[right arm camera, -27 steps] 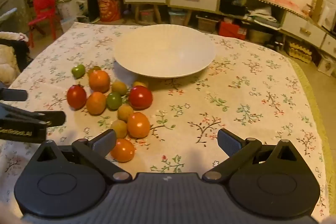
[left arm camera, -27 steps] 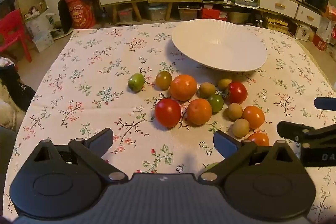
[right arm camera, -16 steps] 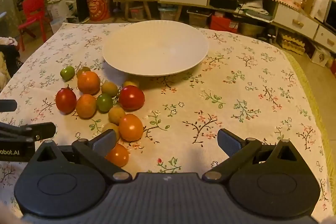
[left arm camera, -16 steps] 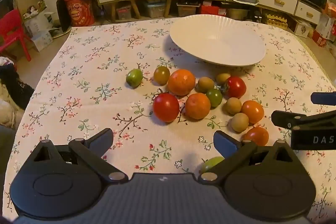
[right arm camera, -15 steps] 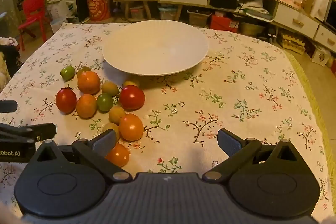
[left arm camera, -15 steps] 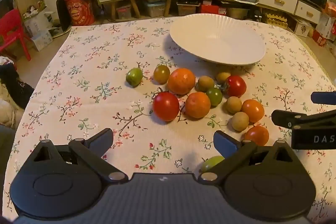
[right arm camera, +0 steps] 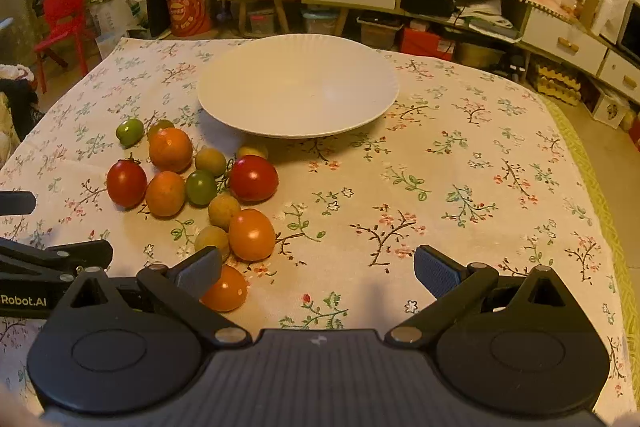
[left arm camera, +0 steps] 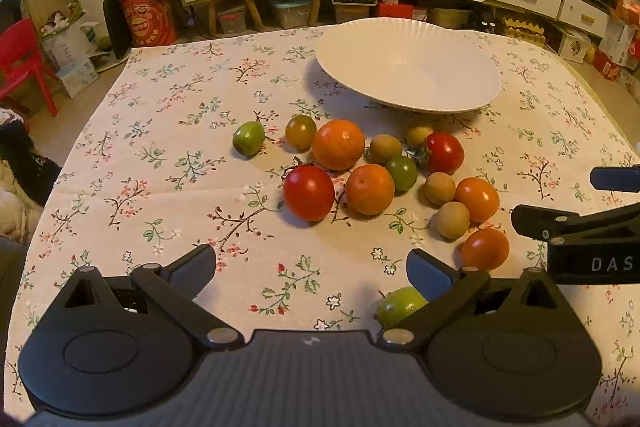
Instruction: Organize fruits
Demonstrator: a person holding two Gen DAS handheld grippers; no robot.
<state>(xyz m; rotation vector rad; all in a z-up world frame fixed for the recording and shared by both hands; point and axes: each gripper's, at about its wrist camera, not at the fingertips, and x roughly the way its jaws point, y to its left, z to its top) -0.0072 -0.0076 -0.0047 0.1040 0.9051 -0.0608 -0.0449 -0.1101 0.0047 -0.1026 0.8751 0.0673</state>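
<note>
Both tongs, left (left arm camera: 310, 265) and right (right arm camera: 318, 269), remain apart and empty, having edged nearer the loose fruits (left arm camera: 368, 171); white ribbed plate (left arm camera: 408, 67) unfilled.

The green fruit (left arm camera: 400, 303) is half hidden behind the left gripper (left arm camera: 312, 273).

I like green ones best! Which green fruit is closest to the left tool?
The light green fruit tucked right under the left tool's right finger. The other two green ones lie farther off, up near the white plate.
</note>
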